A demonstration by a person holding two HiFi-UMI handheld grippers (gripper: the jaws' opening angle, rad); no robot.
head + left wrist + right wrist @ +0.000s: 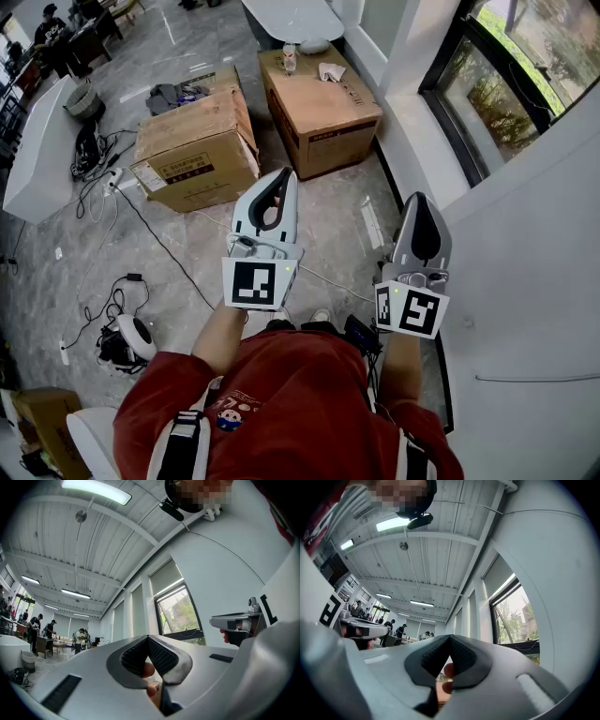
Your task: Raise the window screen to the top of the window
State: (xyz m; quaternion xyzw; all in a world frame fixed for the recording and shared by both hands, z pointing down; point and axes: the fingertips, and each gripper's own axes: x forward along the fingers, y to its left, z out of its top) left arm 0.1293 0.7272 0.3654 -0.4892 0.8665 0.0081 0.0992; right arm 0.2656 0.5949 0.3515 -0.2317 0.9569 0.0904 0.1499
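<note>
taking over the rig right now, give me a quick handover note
Left gripper: shut, empty, held up in front of the person.
Right gripper: shut, empty, beside it.
Window: ahead on the right; neither gripper touches it. The screen itself I cannot make out.
Done: nothing visible.
Left: reach the window, grip the screen, raise it to the top.

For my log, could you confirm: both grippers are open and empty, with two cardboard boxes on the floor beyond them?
Not open: the left gripper and right gripper are shut, jaws together, as both gripper views show. The rest holds.
</note>
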